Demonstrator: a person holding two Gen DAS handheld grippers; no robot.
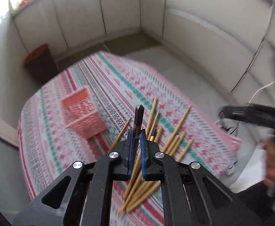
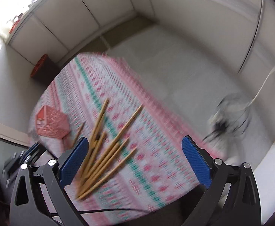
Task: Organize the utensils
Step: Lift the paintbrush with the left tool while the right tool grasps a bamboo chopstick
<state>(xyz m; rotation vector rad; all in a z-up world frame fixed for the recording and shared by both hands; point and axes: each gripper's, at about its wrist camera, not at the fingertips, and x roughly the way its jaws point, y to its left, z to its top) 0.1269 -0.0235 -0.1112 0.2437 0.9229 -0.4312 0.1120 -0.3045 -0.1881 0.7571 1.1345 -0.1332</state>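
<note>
Left gripper (image 1: 137, 134) clamped on a dark chopstick (image 1: 138, 119), blue pads (image 1: 143, 150) pressed against its lower end, dark tip jutting up and away past the fingertips, raised clear of the cloth. Right gripper (image 2: 135, 156) spread wide, nothing between its pads (image 2: 195, 162), hanging over the near part of the table with the left pad overlapping the left edge of the pile in its own view.

Below both, a loose fan of bamboo chopsticks (image 2: 103, 150) lying on the patterned tablecloth (image 2: 156, 131), thin ends bunched near and thick ends splayed toward the far right. One stray bamboo stick (image 1: 119, 137) apart to the left of the fan, between the pile and the basket. Among the pile, another dark stick with a gold band (image 1: 152, 134), just right of the left gripper's fingers, mostly hidden.

Pink plastic basket (image 1: 82, 114) on the cloth, left of the chopsticks and a little farther off, open top up; contents not readable through the blur. Farther left, beyond the table edge, a dark bin with a red lid (image 1: 38, 60) on the floor against the white wall panels (image 1: 81, 15). Far right in the right wrist view, a wire-caged fan (image 2: 231, 116) on the floor, blurred, with a white cable (image 2: 265, 79) trailing up from it.
</note>
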